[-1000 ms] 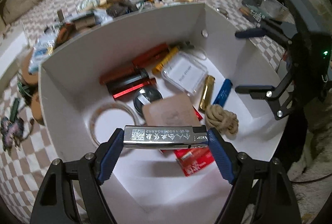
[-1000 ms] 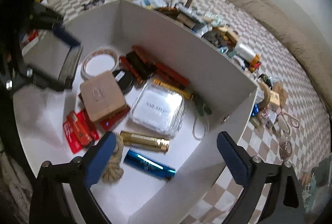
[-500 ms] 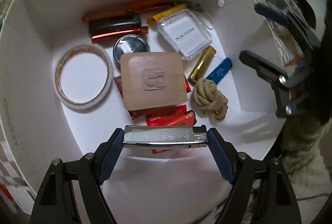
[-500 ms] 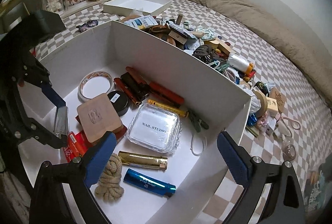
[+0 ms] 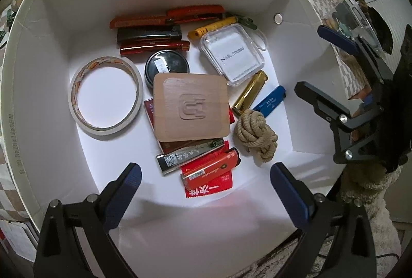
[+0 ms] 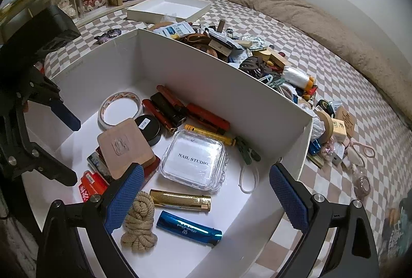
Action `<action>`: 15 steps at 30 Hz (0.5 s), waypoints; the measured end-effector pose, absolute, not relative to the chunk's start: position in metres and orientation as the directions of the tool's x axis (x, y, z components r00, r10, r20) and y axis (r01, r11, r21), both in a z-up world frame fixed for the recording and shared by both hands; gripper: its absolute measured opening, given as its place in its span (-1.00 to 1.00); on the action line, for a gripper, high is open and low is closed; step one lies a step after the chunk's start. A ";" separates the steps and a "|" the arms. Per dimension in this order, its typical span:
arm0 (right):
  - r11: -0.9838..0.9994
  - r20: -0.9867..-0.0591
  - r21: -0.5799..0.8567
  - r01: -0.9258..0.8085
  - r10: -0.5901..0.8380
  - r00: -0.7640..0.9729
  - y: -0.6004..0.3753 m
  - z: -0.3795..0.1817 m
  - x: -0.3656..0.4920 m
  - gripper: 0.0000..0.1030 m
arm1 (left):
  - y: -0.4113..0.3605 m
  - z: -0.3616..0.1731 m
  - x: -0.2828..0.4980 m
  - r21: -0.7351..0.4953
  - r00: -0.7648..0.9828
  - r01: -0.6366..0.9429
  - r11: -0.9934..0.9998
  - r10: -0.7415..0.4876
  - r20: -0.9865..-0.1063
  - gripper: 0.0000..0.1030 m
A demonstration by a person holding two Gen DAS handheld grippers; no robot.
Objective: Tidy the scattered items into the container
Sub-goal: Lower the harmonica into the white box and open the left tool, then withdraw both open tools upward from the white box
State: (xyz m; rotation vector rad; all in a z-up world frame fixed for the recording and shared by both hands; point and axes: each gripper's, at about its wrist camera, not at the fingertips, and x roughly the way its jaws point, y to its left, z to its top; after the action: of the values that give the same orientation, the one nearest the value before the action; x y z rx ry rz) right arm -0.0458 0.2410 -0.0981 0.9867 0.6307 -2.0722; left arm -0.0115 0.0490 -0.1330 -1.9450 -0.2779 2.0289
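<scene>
From the left wrist we look almost straight down into the white box (image 5: 296, 51). Our left gripper (image 5: 203, 176) hangs over its near part, its jaws opening wide with nothing between them; the blue pads (image 5: 128, 180) stand well apart. The silver lighter (image 5: 189, 155) lies loose on the box floor just beyond the pads, tilted, its far end against the tan square case (image 5: 190, 108). An orange-red lighter (image 5: 211, 169) lies just beside it on a red packet (image 5: 208, 186). A rope knot (image 5: 255, 135) sits to the right, with a gold lighter (image 5: 249, 93) and a blue lighter (image 5: 269, 101) beyond it. A tape ring (image 5: 105, 95) lies at the left, a black round tin (image 5: 166, 65) next to the case, and a clear box (image 5: 233, 56) marked NAIL STUDIO further off. Red and black lighters (image 5: 149, 38) line the far wall.

From the right wrist we see the same box (image 6: 195, 77) at a slant. Our right gripper (image 6: 204, 196) hovers over its near right corner, jaws spread wide and empty. Beneath it lie the rope knot (image 6: 139, 224), gold lighter (image 6: 180, 200) and blue lighter (image 6: 189, 227). The left gripper's black fingers (image 6: 38, 108) enter from the left, apart. Beyond the far wall a heap of scattered items (image 6: 247, 56) covers the checked bedspread (image 6: 334, 87), and more lie at the right. A white lid (image 6: 167, 7) rests far off.
</scene>
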 end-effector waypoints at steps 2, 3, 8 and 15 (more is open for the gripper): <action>-0.603 -0.804 -0.112 0.790 -0.412 -0.429 0.242 -0.098 -0.046 0.90 | 0.048 -0.130 -0.012 -0.339 -0.043 -0.099 -0.936 0.344 -0.938 0.95; -0.605 -0.802 -0.112 0.788 -0.413 -0.431 0.242 -0.098 -0.046 0.90 | 0.047 -0.129 -0.012 -0.340 -0.052 -0.101 -0.935 0.346 -0.937 0.95; -0.616 -0.791 -0.118 0.779 -0.416 -0.449 0.245 -0.093 -0.045 0.90 | 0.049 -0.122 -0.010 -0.332 -0.092 -0.124 -0.935 0.344 -0.934 0.95; -0.661 -0.756 -0.106 0.743 -0.431 -0.492 0.254 -0.081 -0.046 1.00 | 0.051 -0.101 -0.006 -0.287 -0.207 -0.174 -0.942 0.320 -0.924 0.95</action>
State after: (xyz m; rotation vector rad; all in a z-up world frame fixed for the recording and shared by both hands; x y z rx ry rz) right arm -0.0462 0.2541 -0.0806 0.9367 0.5577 -2.1658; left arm -0.0063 0.0512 -0.1014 -1.7409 -0.1715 2.2134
